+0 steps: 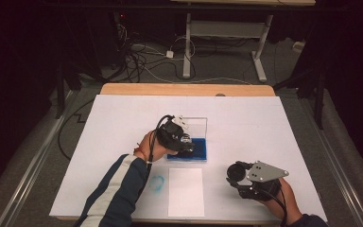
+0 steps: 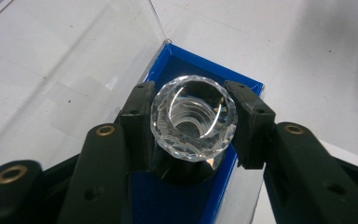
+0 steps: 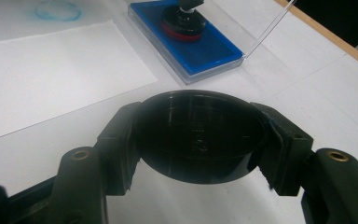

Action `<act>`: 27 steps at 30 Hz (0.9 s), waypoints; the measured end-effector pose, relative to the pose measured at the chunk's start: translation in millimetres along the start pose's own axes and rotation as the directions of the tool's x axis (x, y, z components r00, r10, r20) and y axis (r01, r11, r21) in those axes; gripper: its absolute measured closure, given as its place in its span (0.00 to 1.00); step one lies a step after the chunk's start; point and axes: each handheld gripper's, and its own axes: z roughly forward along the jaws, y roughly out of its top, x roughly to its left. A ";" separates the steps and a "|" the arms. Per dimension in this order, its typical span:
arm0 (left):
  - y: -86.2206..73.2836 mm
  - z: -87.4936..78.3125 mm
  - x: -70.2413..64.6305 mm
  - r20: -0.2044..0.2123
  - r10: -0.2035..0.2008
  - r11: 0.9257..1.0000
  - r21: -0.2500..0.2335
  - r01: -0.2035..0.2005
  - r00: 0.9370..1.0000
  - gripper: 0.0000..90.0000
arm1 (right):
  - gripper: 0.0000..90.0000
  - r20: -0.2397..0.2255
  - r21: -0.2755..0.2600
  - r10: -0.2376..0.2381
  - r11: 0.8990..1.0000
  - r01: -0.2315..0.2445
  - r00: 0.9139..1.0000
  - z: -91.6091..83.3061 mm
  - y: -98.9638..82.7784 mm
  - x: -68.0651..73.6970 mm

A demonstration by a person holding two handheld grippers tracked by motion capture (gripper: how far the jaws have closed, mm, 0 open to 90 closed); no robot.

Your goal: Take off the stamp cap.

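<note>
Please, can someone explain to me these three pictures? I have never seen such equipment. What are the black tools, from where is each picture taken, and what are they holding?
A person sits at a white table and holds a two-jaw tool in each hand. No robot arm is there.

The high view looks down from above. The other two pictures come from small cameras riding on each tool, looking along its black jaws.

The left hand-held gripper is closed on the clear faceted knob of a round stamp, which stands on a blue ink pad in a case with a clear lid raised.

The right hand-held gripper is closed on a round black cap, probably the stamp's cover, low over the table.

On the table also lie a white sheet of paper and, beside it, a faint blue ring mark.
</note>
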 end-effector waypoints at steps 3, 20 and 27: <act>0.0 0.2 0.5 0.003 -0.001 1.000 -0.002 0.001 1.000 0.60 | 0.43 -0.002 -0.003 0.003 1.000 -0.003 1.000 0.6 0.3 -1.1; 1.6 -1.5 -2.6 -0.017 0.017 1.000 0.012 -0.017 1.000 0.60 | 0.43 -0.003 -0.009 0.006 1.000 -0.006 1.000 3.2 1.1 -3.3; 10.6 -18.5 -4.4 -0.034 0.043 0.999 0.016 -0.042 0.999 0.60 | 0.43 -0.006 -0.011 0.009 1.000 -0.009 1.000 4.7 2.1 -3.4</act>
